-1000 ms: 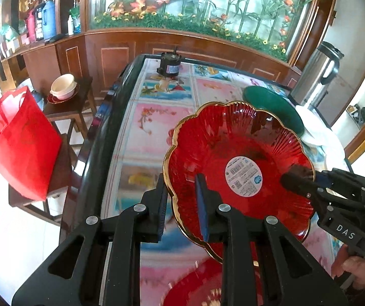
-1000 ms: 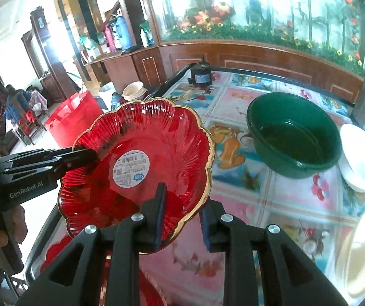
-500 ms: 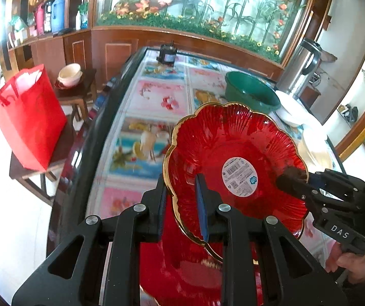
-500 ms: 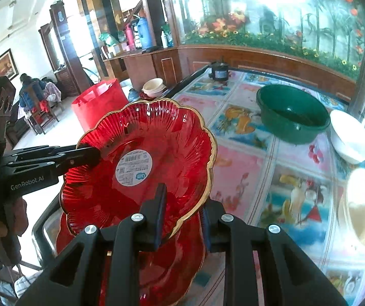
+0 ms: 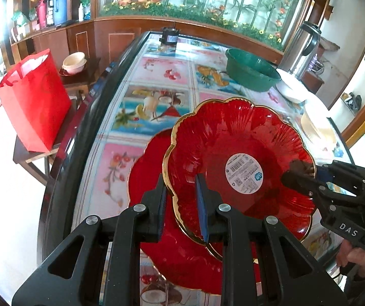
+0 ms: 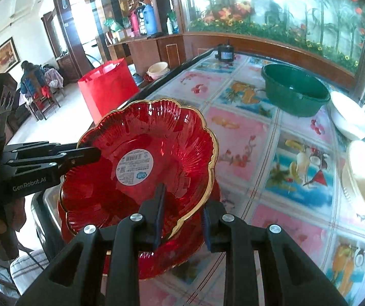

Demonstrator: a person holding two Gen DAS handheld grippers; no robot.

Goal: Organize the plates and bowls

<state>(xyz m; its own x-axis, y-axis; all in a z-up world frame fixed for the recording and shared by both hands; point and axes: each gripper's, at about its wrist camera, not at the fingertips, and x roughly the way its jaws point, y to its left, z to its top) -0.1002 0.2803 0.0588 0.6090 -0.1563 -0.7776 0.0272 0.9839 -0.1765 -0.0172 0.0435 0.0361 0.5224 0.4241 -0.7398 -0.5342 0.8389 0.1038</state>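
A red paper bag [image 5: 33,102] stands on a low stool off the desk's [image 5: 157,81] left edge. At the near left corner of the desk lies a red plate [image 5: 144,178], flat on the patterned top. Above it, overlapping it, hangs the red scalloped plate [image 5: 233,140] with a gold rim and a round white label at its centre, hollow side up. It is tilted, its far edge higher than its near edge. The left gripper [image 5: 181,199] is clamped on this plate's left rim, one finger under and one inside the bowl. The right gripper [image 6: 181,213] is clamped on the opposite rim in the same way. Toward the far right of the desk sit a green basin [image 5: 251,72], a white bowl [image 5: 291,89] just beside it, and a cream plate [image 5: 315,127] near the right edge.
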